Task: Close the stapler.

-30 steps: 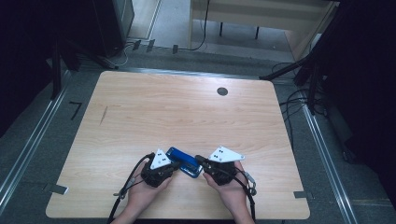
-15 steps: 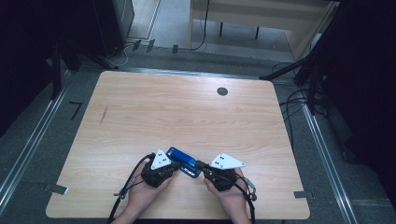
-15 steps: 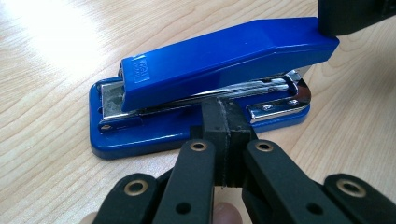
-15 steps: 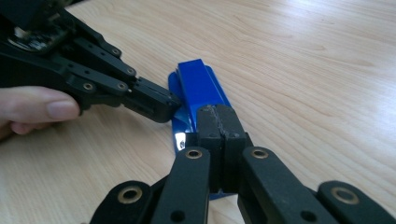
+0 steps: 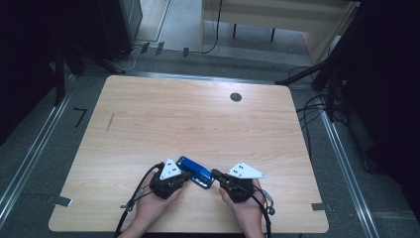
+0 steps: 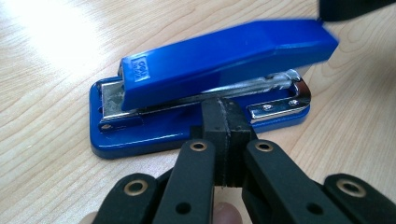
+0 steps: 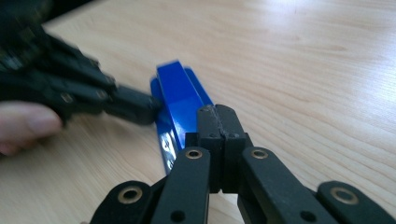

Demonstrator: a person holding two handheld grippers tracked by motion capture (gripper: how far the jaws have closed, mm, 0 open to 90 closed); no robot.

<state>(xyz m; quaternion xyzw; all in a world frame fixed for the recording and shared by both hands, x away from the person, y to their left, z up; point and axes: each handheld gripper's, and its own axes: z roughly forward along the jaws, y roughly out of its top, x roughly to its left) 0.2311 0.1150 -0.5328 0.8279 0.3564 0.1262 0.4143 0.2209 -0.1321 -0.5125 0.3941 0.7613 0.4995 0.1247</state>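
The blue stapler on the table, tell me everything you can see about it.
The small blue stapler with a glossy plastic-looking top arm lies flat on the light wooden table, near the person's edge. A silvery metal staple channel shows between the arm and the blue base, and a small embossed mark sits on the arm's hinge end. The left gripper, shut, presses against its long side; the right gripper, also shut, meets one end.

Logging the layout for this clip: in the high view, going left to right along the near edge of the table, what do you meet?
Left tool → blue stapler → right tool, all on the wooden table. Both tools are shut, their tips at the stapler's two ends.
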